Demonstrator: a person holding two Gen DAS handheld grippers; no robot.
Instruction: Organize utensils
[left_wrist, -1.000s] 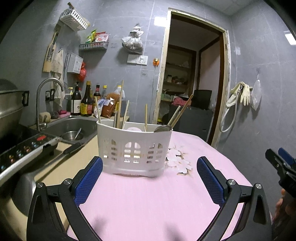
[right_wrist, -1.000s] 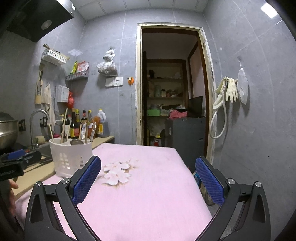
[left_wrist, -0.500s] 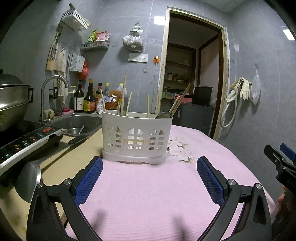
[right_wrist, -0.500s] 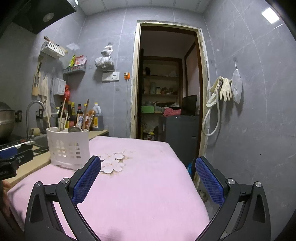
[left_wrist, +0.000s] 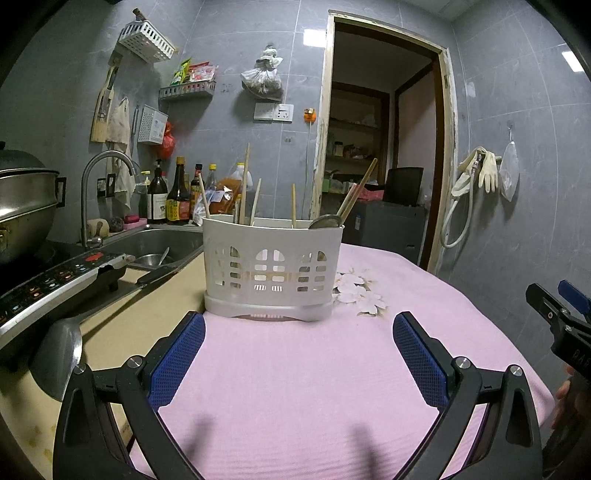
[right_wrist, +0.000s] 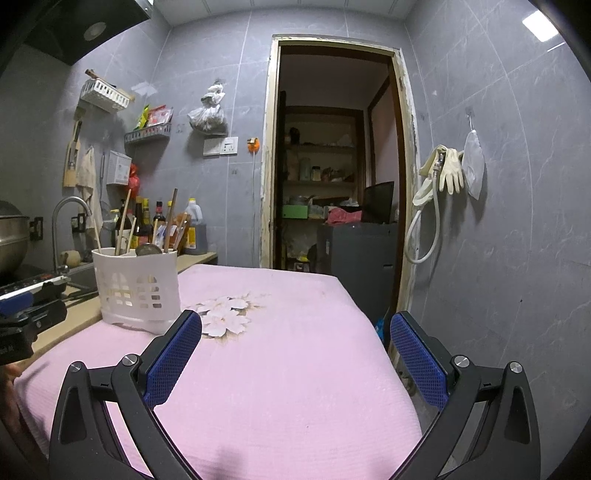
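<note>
While level, left gripper (left_wrist: 298, 339) wide before caddy (left_wrist: 272, 267)

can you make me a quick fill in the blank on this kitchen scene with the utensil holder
1. The white utensil holder stands on a cloth whose colour is ____.
2. Both the left gripper and the right gripper are ____ and hold nothing.
3. The flower print lies on the holder's ____ side in the left wrist view.
4. Left of the holder, beyond the counter, is a steel ____ under the faucet.

Missing words: pink; open; right; sink
</note>
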